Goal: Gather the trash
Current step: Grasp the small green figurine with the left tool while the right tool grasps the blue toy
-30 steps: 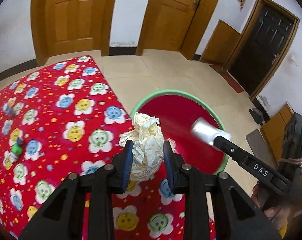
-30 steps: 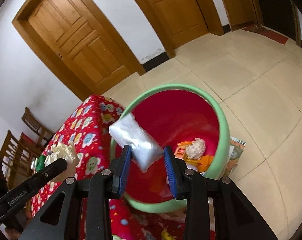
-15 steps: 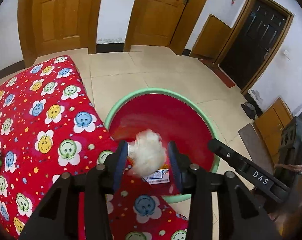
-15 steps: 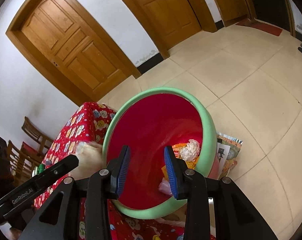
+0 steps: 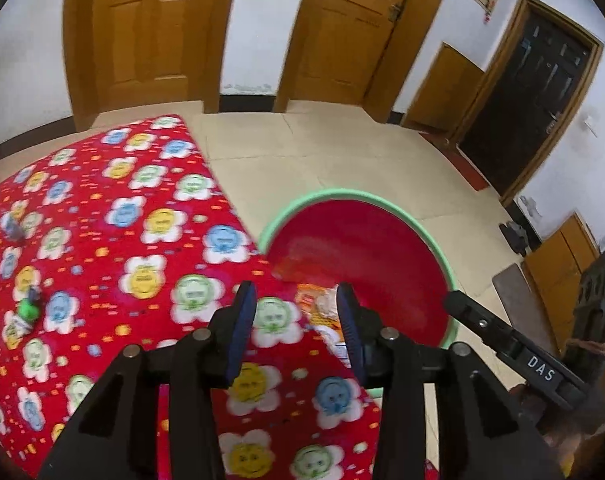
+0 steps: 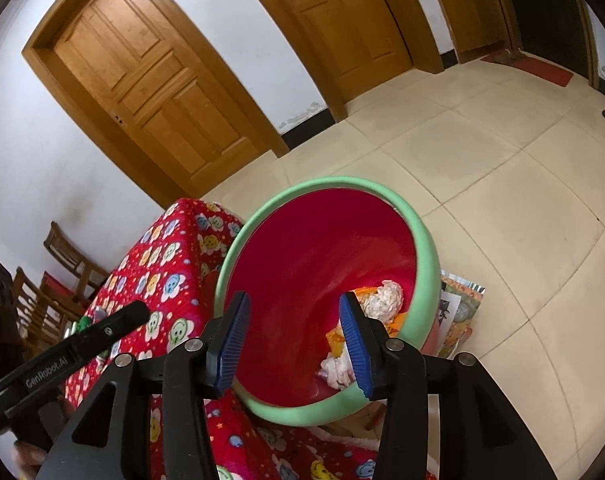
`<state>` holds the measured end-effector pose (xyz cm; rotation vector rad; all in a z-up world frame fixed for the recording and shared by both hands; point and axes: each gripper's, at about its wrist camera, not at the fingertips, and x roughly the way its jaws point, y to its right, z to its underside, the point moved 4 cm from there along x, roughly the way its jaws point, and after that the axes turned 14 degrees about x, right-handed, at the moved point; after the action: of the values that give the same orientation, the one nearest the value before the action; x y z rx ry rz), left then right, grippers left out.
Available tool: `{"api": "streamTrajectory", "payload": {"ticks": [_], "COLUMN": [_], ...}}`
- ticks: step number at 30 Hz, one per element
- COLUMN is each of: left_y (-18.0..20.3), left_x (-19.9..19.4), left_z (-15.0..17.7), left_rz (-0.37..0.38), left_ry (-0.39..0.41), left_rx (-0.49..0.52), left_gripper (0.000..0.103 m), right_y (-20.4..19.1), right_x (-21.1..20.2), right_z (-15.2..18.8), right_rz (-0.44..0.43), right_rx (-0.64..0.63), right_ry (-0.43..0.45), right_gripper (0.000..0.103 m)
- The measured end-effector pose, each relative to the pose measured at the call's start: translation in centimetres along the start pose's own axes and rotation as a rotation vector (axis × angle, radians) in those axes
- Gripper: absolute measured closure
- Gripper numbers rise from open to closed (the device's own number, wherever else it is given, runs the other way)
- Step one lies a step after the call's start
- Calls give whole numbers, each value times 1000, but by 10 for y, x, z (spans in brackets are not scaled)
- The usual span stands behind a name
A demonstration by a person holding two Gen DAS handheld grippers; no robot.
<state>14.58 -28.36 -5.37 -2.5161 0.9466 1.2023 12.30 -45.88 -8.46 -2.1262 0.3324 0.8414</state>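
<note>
Left wrist view: left gripper point(image 5: 296, 320) is seen parted and empty, having just been opening, above the red flowered cloth point(image 5: 102, 240). Right wrist view: right gripper point(image 6: 294, 332), jaws just widened, nothing held; crumpled paper point(image 6: 384, 300) and wrappers lie inside the green-rimmed red bin point(image 6: 426, 256).

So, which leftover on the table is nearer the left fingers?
The green piece, lower left on the red cloth; the greyish one lies farther back.
</note>
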Motion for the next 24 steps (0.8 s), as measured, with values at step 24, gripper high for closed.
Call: {"api": "streamTrajectory", "payload": {"ticks": [24], "left_y": [-156], "left_x": [-48], "left_z": [60], "left_rz": [-250], "left_ry": [-28], "left_rx": [-221], "left_gripper": [62], "right_y": [-42], "right_x": [1], "right_z": [23], "right_rz": [13], "right_rx": [-70], "right_ry": [-31], "right_gripper": [54]}}
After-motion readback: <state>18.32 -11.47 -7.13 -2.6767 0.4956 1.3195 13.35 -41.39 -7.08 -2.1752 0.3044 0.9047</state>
